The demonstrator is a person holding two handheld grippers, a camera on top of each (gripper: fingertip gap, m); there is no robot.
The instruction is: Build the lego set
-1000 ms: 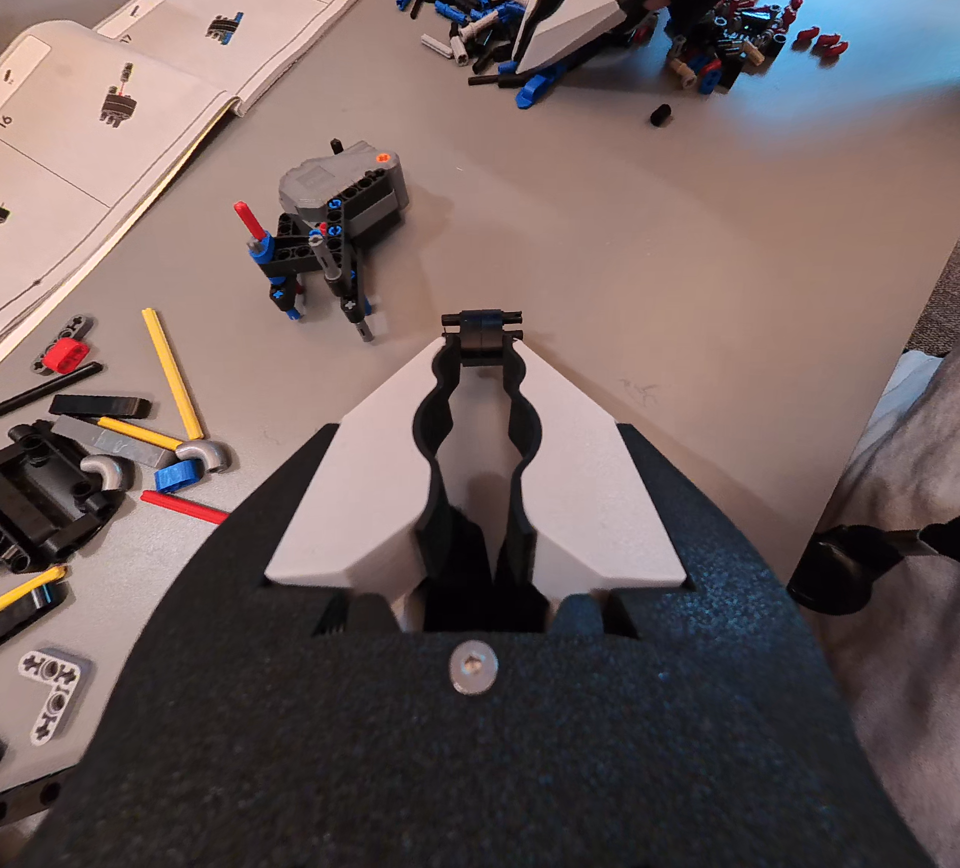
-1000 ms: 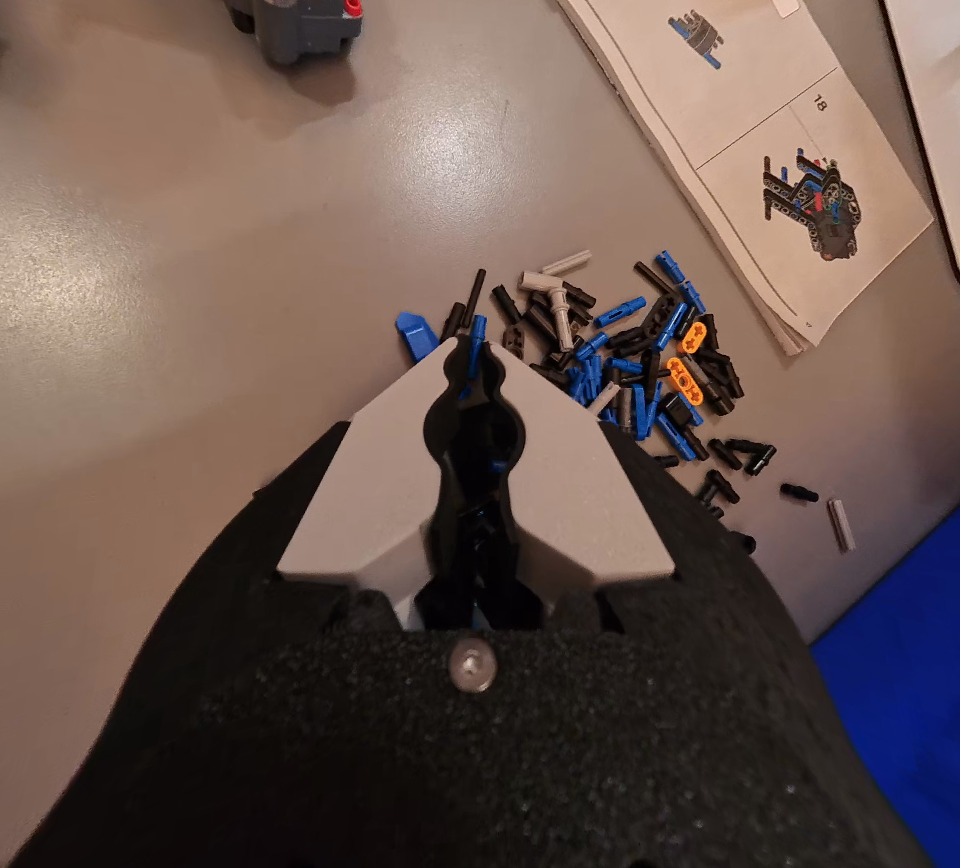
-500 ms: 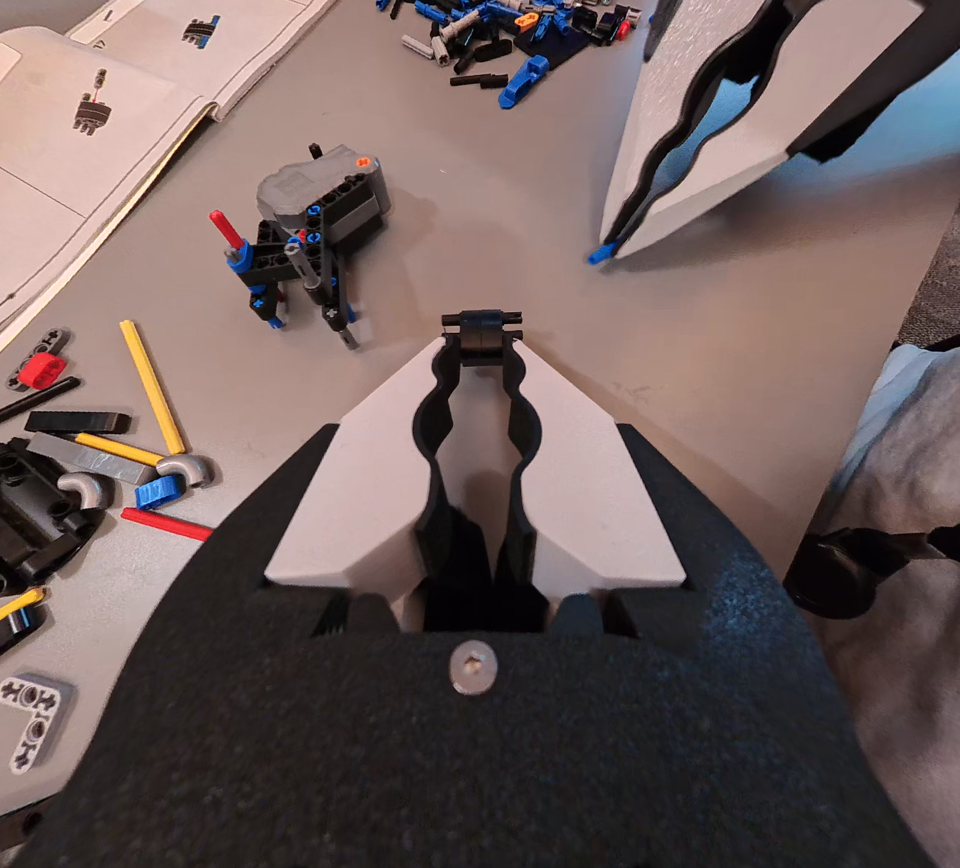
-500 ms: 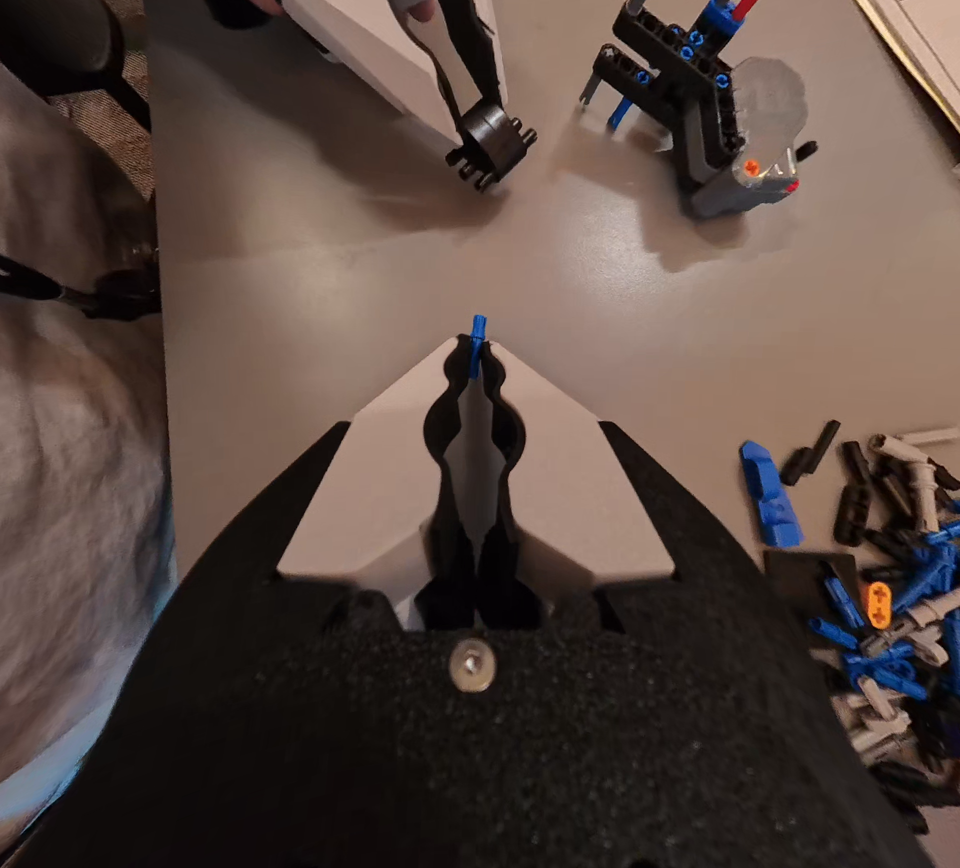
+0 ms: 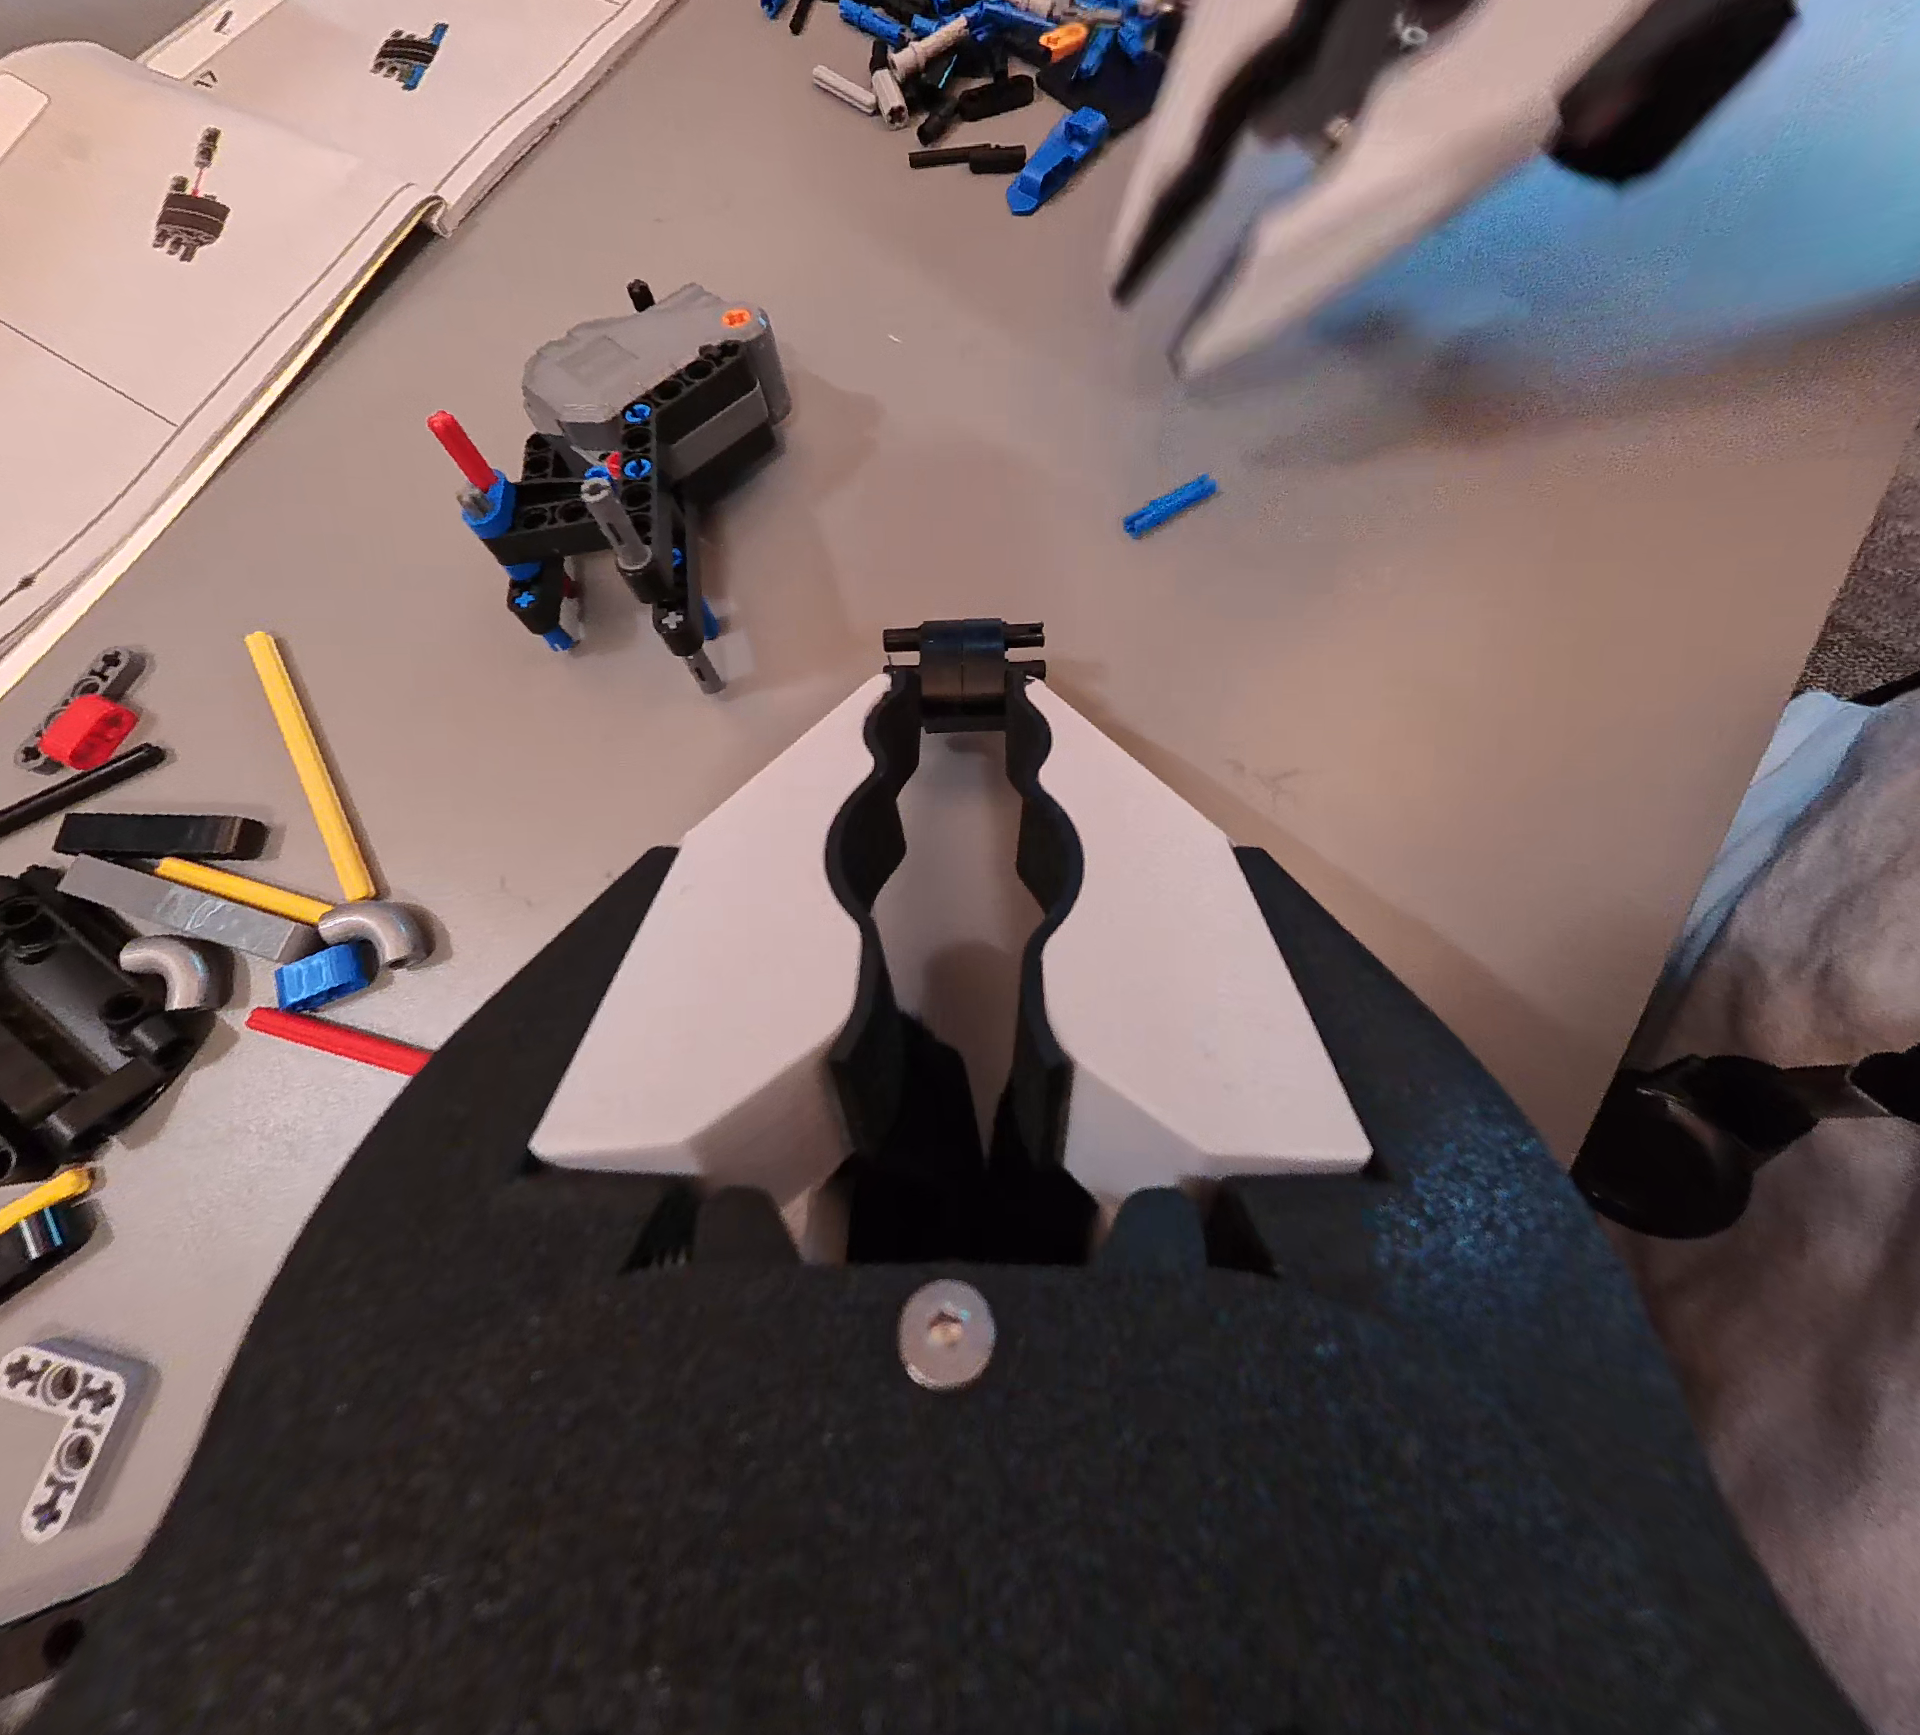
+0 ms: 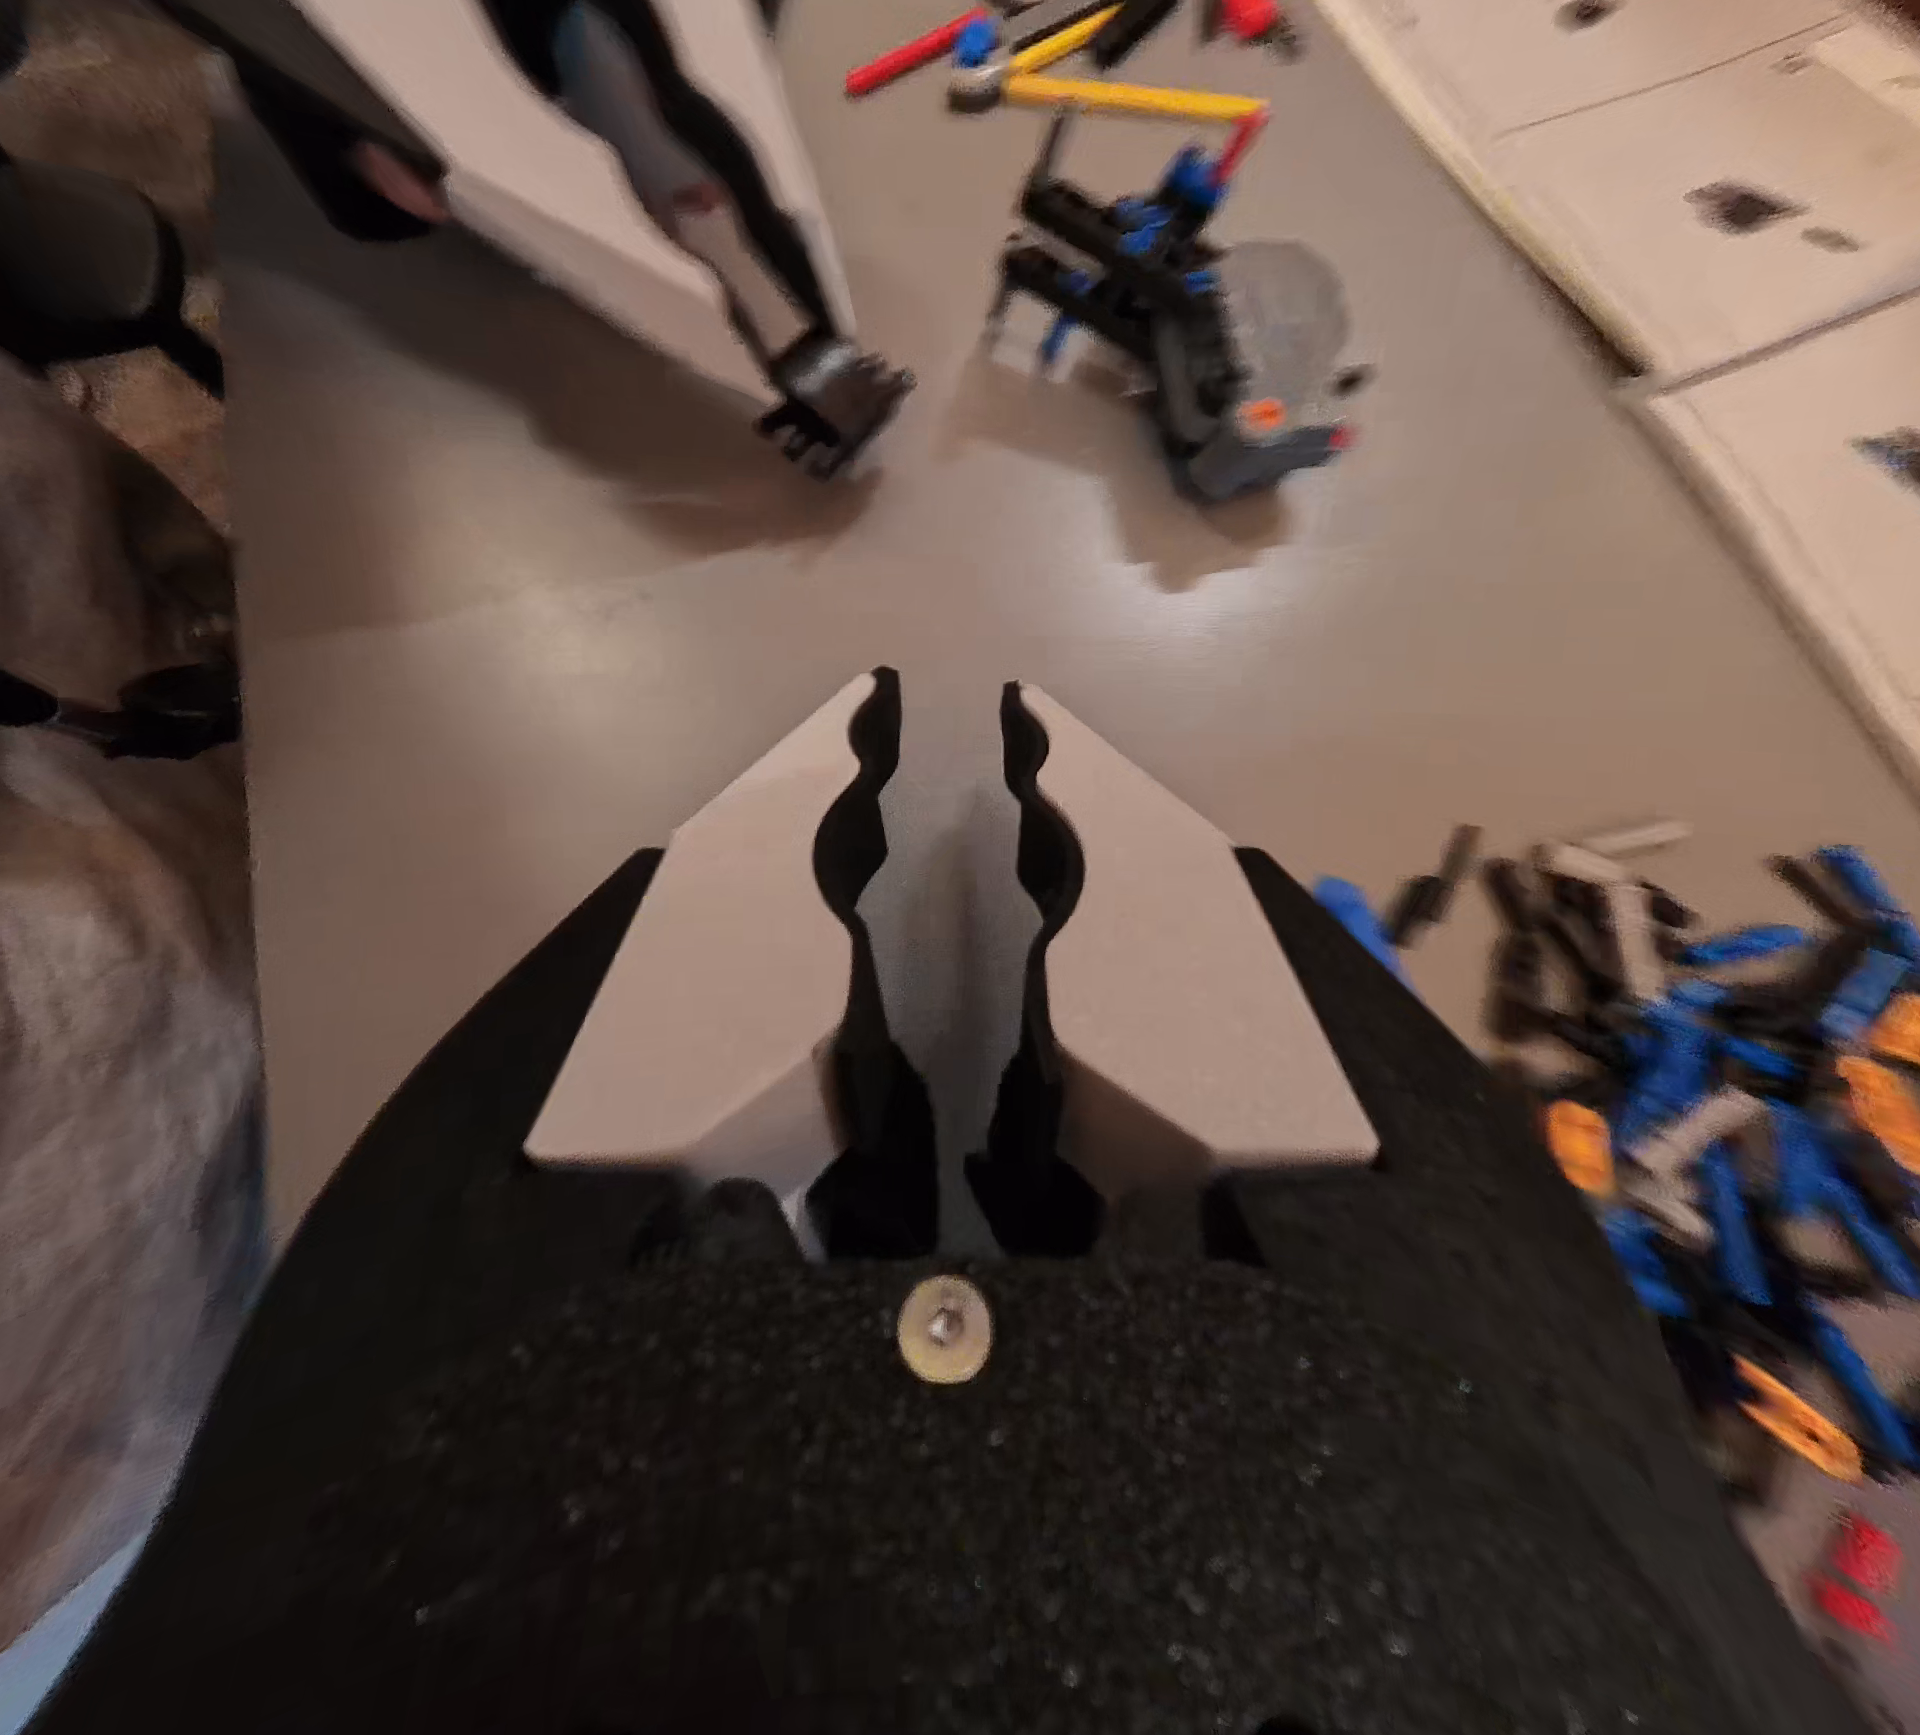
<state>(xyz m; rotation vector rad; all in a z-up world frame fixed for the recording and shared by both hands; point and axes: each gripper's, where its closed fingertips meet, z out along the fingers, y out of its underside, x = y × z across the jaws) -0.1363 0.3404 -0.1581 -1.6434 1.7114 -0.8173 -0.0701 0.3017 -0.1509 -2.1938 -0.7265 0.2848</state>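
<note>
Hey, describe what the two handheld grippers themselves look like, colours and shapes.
Both match. The left gripper and right gripper each have a rough-textured black body with a silver screw at its centre, and two pale grey wedge-shaped jaws tapering to a point, lined with wavy black inner pads. No cables show.

Bare table [image 5: 1403, 698] between both tools, lone blue pin [image 5: 1169, 506] lying there, half-built model [image 5: 634, 459] left, loose-parts pile [image 5: 987, 12] beyond.

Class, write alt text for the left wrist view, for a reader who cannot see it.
The left gripper pinches a small black piece with pins above a grey table. A blue pin lies loose ahead, below the blurred, open right gripper; a partly built model stands to the left.
</note>
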